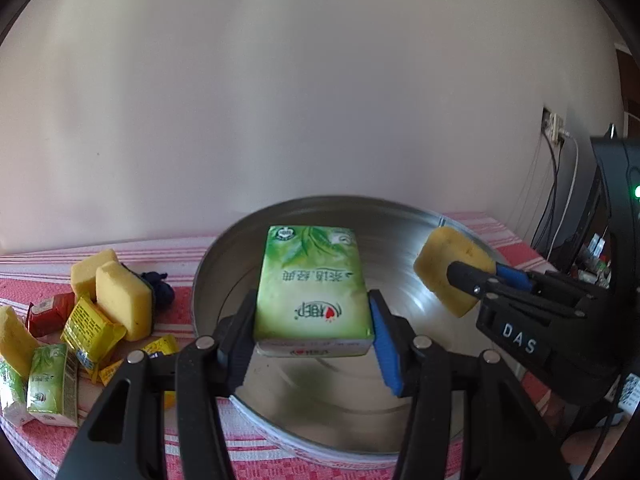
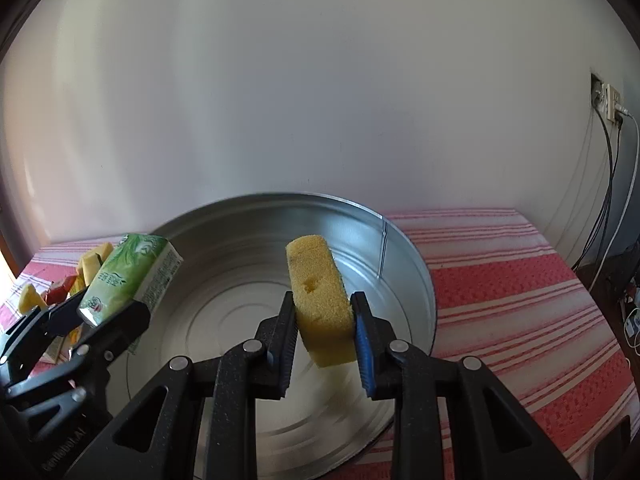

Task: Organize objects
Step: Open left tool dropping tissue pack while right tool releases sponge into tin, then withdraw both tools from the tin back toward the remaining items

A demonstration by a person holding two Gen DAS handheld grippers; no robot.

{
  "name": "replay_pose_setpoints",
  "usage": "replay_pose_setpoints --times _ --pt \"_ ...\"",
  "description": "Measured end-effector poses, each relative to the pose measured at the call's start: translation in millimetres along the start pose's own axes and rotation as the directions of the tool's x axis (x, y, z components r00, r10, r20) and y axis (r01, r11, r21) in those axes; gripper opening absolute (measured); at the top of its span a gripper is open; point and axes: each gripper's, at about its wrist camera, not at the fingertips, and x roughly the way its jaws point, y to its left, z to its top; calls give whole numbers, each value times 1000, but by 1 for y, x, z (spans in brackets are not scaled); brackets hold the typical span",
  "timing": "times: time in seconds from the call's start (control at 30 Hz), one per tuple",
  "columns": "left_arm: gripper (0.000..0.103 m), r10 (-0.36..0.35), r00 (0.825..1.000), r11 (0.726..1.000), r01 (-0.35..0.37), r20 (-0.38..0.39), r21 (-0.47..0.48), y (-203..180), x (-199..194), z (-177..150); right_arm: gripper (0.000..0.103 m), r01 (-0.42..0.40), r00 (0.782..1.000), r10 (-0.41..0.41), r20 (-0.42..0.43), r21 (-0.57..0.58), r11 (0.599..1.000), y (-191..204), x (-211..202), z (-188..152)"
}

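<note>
Both grippers [image 1: 312, 332] [image 2: 324, 334] downtilted, apparently above basin [image 2: 416, 264]

Each camera sat just behind its own fingers and looked forward and downward along them, close over the round metal pan [image 1: 208, 280] on the striped cloth [image 2: 520, 300], toward a pale wall. The left view came in from the pan's left side, catching the right gripper [image 1: 472, 276] at its right edge. The right view faced the pan [image 2: 400, 248] from farther right, with the left gripper [image 2: 108, 312] at its left edge. Both shared the pan, cloth, wall and the wall socket [image 2: 608, 100].
</note>
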Motion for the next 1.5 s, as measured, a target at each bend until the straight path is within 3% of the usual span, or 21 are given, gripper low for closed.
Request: replay_pose_setpoints --times 0.27,0.3,0.33,0.37,0.4,0.43,0.57,0.87,1.5 --pt "53 9 1000 1000 -10 -21 -22 5 -1 -2 30 -13 1000 14 -14 21 1000 -4 5 -2" --pt "59 12 1000 1000 -12 -15 -22 5 -1 -3 35 -20 1000 20 -16 31 999 -5 5 -2" --pt "73 19 1000 1000 -19 -4 -15 4 -4 -4 44 -28 1000 28 -11 39 999 -1 -1 -1" --pt "79 27 1000 1000 -27 5 -10 5 -5 -4 51 -32 999 32 1 47 998 -2 -4 -1" --pt "85 34 999 999 -34 20 -3 4 -9 -4 66 -30 999 28 22 56 998 -3 -8 0" --pt "85 42 998 999 -43 36 9 3 -13 -3 73 -23 998 19 53 66 998 -1 -16 0" --pt "85 79 994 996 -82 70 44 1 -22 -1 73 -13 993 3 117 79 997 -2 -26 1" --pt "88 85 995 996 -84 61 -10 15 -29 -4 73 -26 994 15 107 101 995 -2 -22 1" --pt "88 201 977 978 -196 67 -71 60 -51 -15 73 2 977 -15 214 63 998 22 -42 -10"
